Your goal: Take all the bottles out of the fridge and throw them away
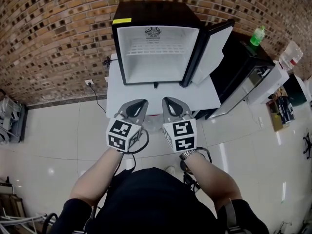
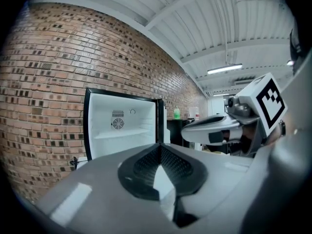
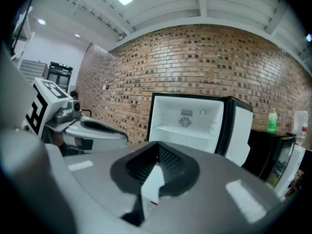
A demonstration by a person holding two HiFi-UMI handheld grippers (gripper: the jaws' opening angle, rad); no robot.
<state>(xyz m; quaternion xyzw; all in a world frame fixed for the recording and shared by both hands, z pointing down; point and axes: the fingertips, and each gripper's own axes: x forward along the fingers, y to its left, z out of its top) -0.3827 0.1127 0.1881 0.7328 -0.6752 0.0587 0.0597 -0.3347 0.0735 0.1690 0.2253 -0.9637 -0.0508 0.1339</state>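
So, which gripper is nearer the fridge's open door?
Right. In the head view the right gripper is below and slightly left of the open door; the left gripper is beside it, further left.

The left gripper (image 1: 141, 104) and the right gripper (image 1: 168, 102) are hovering side by side, pointing at the open fridge (image 1: 157, 48) standing ahead of them on the white desk (image 1: 117, 96), with a green bottle (image 1: 257, 35) sitting well off to their right.

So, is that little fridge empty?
Empty: the fridge has its door swung open, and the white interior is bare in every view.
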